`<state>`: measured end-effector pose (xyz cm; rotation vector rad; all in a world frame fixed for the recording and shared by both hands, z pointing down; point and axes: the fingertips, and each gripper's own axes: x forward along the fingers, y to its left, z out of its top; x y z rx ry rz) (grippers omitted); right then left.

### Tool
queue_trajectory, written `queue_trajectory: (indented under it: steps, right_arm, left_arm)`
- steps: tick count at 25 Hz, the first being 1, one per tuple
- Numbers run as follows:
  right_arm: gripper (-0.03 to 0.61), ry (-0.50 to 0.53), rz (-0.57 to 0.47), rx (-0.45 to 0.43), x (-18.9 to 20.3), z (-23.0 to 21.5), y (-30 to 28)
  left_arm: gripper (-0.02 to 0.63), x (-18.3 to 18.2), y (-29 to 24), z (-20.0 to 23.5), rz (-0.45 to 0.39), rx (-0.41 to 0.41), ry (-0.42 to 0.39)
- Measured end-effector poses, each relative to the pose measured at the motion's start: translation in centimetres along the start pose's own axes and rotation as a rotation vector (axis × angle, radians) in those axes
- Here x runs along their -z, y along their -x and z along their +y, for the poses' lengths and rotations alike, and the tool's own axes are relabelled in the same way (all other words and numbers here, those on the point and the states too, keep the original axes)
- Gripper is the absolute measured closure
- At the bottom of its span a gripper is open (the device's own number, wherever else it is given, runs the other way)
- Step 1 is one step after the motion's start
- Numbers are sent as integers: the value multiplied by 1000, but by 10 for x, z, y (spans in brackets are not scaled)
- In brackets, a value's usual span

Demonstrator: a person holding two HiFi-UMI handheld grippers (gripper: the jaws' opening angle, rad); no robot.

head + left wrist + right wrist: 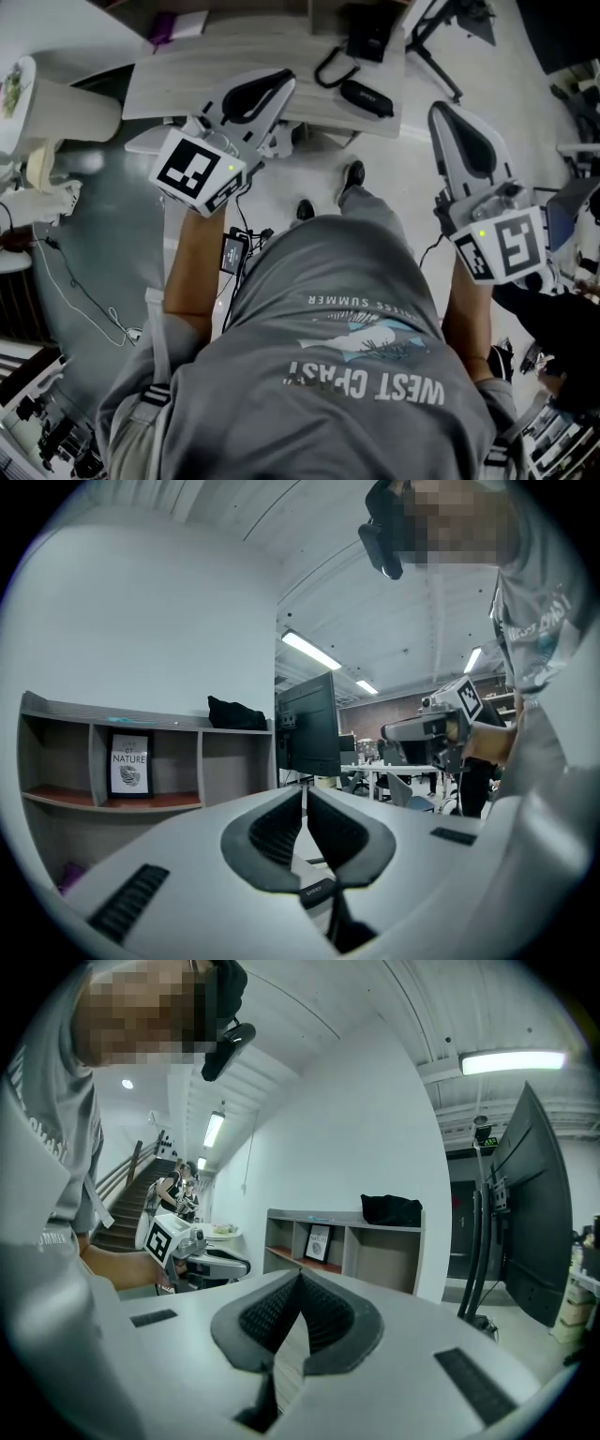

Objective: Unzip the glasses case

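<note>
The left gripper (pixel 305 794), a white two-jaw tool with ribbed black pads, has its jaws drawn almost together, with only a thin slit between the pads and nothing in it. The right gripper (pixel 300 1277), of the same make, has its pad tips meeting, and it too holds nothing. In the head view the left gripper (pixel 284 81) and the right gripper (pixel 441 112) are both held up in front of the person's grey printed T-shirt (pixel 356 375), one to each side. Each carries its white cube with black square markers near the hand.

The black oblong glasses case (pixel 366 97) lies on the pale wooden table (pixel 187 80) beyond the person's feet. In that view it sits between the two gripper tips, and neither gripper touches it. A black cord loop (pixel 330 67) lies just beside it on the table.

Past the left gripper's jaws stands a grey open shelf unit (pixel 187 766) against a white wall. A framed print (pixel 129 766) stands in one compartment, a black bag (pixel 236 714) rests on top, and a dark flat monitor (pixel 307 726) stands to the right of the shelves.
</note>
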<state>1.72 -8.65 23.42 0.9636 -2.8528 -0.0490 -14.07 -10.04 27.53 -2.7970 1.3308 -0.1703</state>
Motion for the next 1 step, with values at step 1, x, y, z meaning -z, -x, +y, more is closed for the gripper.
queue_trajectory:
  steps: [1]
  right_arm:
    - [571,-1,0,-1,0,0,0]
  left_arm:
    - [600,-1,0,0,1,-1,0]
